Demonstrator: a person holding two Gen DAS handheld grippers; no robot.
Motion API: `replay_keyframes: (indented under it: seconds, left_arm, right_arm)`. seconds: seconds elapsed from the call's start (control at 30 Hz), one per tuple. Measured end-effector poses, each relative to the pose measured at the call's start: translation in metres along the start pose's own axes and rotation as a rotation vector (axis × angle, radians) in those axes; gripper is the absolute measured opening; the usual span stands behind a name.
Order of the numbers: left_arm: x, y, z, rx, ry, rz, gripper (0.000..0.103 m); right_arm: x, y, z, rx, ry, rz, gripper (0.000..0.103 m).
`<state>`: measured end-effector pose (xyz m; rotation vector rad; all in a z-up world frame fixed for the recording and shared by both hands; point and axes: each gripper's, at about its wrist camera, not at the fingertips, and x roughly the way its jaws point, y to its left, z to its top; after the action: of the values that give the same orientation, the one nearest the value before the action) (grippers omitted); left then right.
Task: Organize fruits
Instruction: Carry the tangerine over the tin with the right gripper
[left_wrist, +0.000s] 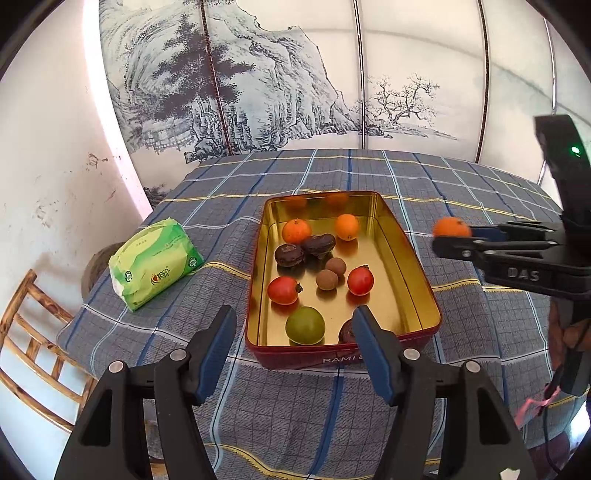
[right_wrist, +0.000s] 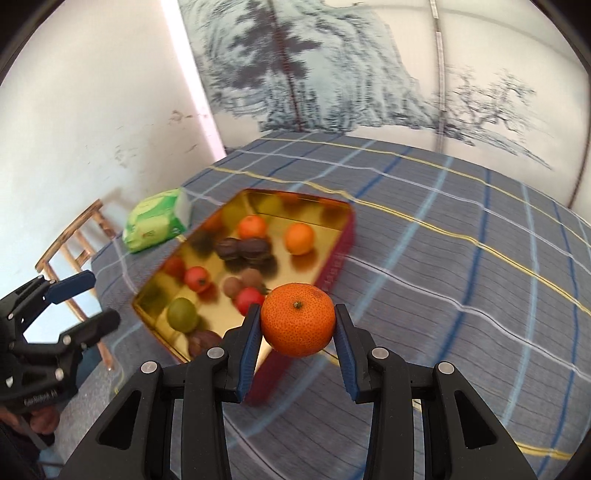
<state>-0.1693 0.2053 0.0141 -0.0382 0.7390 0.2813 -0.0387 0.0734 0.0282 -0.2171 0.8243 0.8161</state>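
The step in hand, as judged from the layout, is the carrying of one more fruit to the tin (left_wrist: 402, 236), a red-walled, gold-lined box lying on the checked cloth of the table (left_wrist: 461, 192). The right gripper (right_wrist: 298, 325) is clamping a mandarin (right_wrist: 297, 318) between its two blue pads, the jaws standing narrow and pressing on opposite sides of the fruit, stem end facing the camera. In the right wrist view the mandarin is hanging over the near corner of the tin; in the left wrist view it is showing at about 3 o'clock from the tin, clear of the rim and above the cloth.

The left gripper (left_wrist: 295, 325) is standing moderately wide and holding nothing; its pads are framing the near wall of the tin without visibly touching it, at 6 o'clock from the tin's centre.

Inside the tin are lying two orange fruits (left_wrist: 296, 230) toward 12 o'clock, two dark wrinkled fruits (left_wrist: 290, 254) beside them, two small brown fruits (left_wrist: 327, 279) at the centre, two red fruits (left_wrist: 283, 290) flanking those, and a green fruit (left_wrist: 305, 325) toward 6 o'clock. A green tissue pack (left_wrist: 157, 264) is resting at 9 o'clock from the tin.

The next move probably calls for bringing the mandarin over a bare patch of the gold floor, perhaps beside the other orange fruits, lowering it, and only then parting the jaws, since a round fruit may roll.
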Motion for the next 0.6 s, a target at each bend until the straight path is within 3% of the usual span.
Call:
replay_keyframes:
  seconds: [0.33,0.6]
  left_arm:
    - [0.001,0.006,-0.004,-0.011,0.0,-0.009,0.065]
    - [0.009,0.012,-0.002,-0.02,-0.001,-0.004,0.069]
  right_arm:
    - [0.036,0.021,0.019,-0.031,0.04,0.018,0.039]
    - [0.065,0.015,0.031,-0.019,0.077,0.0,0.039]
